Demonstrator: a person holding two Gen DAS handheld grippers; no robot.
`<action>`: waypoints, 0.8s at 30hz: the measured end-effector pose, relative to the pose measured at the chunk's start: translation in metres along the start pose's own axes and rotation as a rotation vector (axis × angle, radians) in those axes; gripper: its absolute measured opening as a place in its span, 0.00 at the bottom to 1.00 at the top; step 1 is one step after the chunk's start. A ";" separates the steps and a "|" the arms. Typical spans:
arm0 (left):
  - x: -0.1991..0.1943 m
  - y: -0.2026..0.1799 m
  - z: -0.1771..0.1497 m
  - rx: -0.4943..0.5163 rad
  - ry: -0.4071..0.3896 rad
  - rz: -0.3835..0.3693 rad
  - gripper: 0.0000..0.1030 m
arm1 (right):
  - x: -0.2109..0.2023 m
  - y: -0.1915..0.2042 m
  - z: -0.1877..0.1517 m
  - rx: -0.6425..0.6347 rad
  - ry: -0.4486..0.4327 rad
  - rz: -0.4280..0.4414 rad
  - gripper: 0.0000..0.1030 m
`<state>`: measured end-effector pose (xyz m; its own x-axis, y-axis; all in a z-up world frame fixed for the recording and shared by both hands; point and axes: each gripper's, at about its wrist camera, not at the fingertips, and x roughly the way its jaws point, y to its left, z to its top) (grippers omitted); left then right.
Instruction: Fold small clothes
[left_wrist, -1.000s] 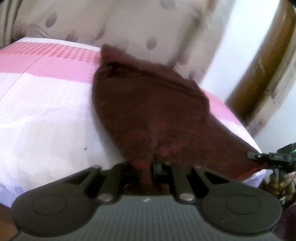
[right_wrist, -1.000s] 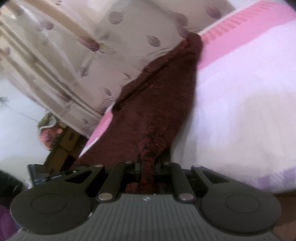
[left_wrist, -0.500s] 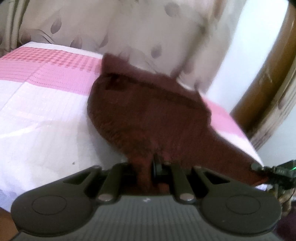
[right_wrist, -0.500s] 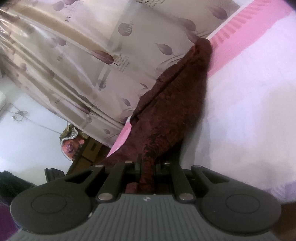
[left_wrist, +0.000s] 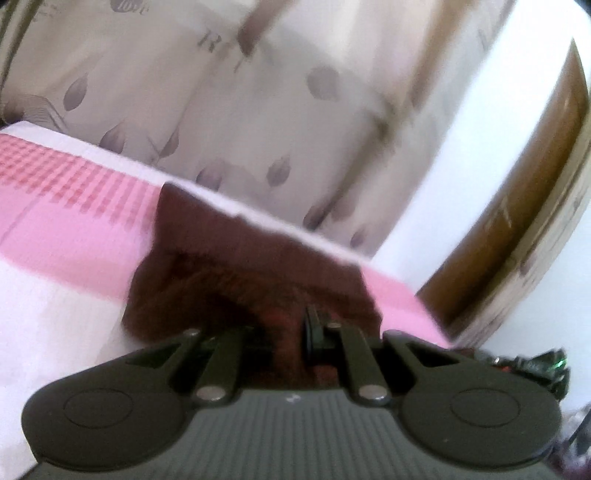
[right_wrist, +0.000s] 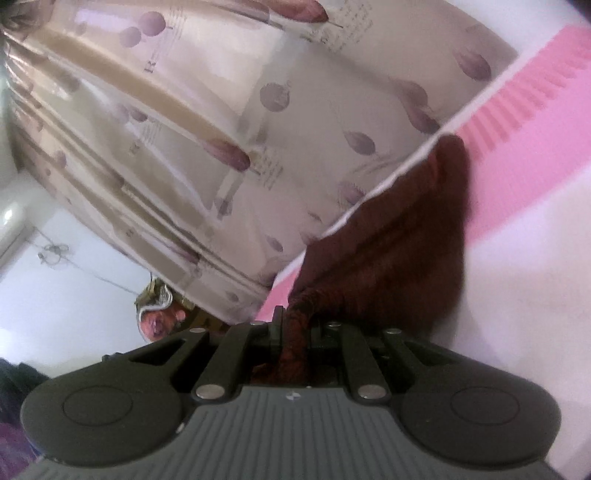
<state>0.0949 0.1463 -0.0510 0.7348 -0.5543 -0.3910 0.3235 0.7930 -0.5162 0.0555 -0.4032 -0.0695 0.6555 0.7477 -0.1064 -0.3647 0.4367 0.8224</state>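
Note:
A dark maroon cloth (left_wrist: 236, 273) lies on the pink and white bed (left_wrist: 66, 258), its far corner at the bed's far edge. My left gripper (left_wrist: 291, 332) is shut on one near edge of the cloth, bunched between the jaws. My right gripper (right_wrist: 291, 328) is shut on another near edge of the cloth (right_wrist: 402, 251), which stretches away toward the far edge. The near part of the cloth is lifted and doubled over toward the far part. Part of the right gripper (left_wrist: 524, 363) shows at the lower right of the left wrist view.
A beige leaf-print curtain (left_wrist: 258, 110) hangs right behind the bed. A wooden door frame (left_wrist: 517, 229) stands at the right. The bed's pink band (right_wrist: 524, 140) runs along the far edge. A white wall (right_wrist: 74, 295) shows at the left in the right wrist view.
Both grippers have carried the near edge of the cloth forward toward the far edge and up. The visible cloth has shortened as it doubles over. Both stay shut on it.

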 end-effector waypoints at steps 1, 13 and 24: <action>0.008 0.006 0.009 -0.016 -0.009 -0.002 0.11 | 0.007 0.001 0.011 -0.006 -0.003 0.000 0.14; 0.119 0.055 0.076 -0.068 -0.036 0.031 0.11 | 0.103 -0.043 0.116 0.001 -0.012 -0.104 0.14; 0.174 0.076 0.089 -0.029 -0.040 0.125 0.12 | 0.164 -0.103 0.141 0.114 -0.046 -0.184 0.14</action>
<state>0.3000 0.1327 -0.0901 0.7917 -0.4406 -0.4232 0.2111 0.8473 -0.4873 0.2937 -0.3963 -0.0931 0.7347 0.6357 -0.2367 -0.1606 0.5021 0.8498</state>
